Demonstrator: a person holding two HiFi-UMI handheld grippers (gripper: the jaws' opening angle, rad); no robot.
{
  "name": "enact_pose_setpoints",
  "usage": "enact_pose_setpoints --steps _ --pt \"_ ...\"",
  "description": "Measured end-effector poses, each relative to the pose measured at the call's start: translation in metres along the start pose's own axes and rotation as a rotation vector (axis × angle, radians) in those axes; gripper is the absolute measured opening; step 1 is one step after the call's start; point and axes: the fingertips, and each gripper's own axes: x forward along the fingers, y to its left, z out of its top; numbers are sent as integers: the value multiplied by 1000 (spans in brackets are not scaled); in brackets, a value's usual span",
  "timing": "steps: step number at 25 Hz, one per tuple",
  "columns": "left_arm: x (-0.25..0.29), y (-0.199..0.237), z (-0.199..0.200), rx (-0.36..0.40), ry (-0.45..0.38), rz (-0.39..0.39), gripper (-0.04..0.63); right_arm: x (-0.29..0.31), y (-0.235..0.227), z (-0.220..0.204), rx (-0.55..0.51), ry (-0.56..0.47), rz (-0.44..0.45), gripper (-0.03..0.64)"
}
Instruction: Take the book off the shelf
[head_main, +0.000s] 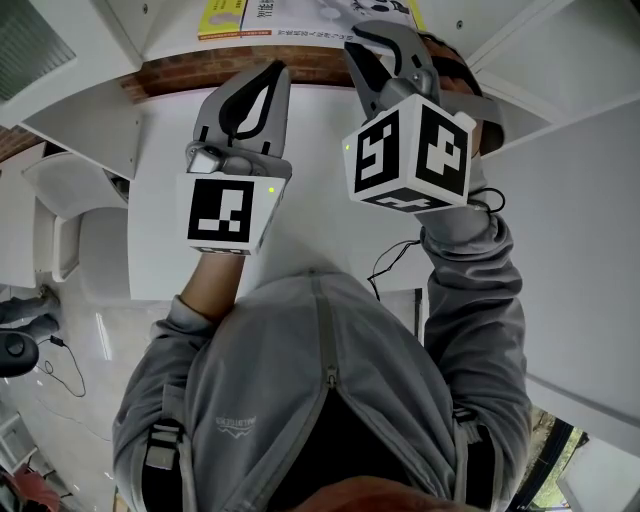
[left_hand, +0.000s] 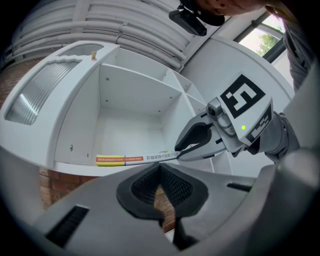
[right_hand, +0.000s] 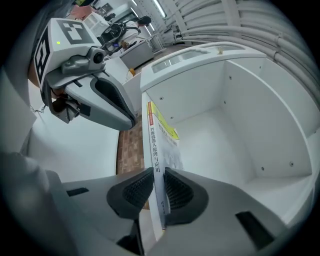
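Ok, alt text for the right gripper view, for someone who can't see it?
The right tongs grip a thin book by its spine edge, at the front of a white shelf compartment. The left tongs hang closed at upper left.

Bright, even daylight — fisheye-warped edges, near foreground soft.

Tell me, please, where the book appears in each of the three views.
Head view: book at the top edge, centre.
Left gripper view: book lower middle, flat on the shelf.
Right gripper view: book centre, edge-on, clamped in the right hand-held gripper.
Shared landmark: the brick wall beside the book.
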Motion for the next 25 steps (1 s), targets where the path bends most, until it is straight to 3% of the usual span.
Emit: enact_pose_setpoints --steps 7,11,15,19,22,25 --pt "-6 -1 7 29 -2 15 7 -8 2 2 -73 11 -59 72" --pt "-9 -3 12 113 18 9 8 -18 3 5 -74 9 -63 72" --pt "-14 -7 13 309 79 -4 15 -30 4 9 -67 12 -62 72" --pt "-17 -3 23 494 114 50 95 -43 2 14 -69 8 -57 72" --pt "-18 -5 31 761 127 92 152 -50 7 14 -71 6 -61 72" --pt "-9 -13 18 1056 197 60 240 -55 16 11 -72 2 -69 72"
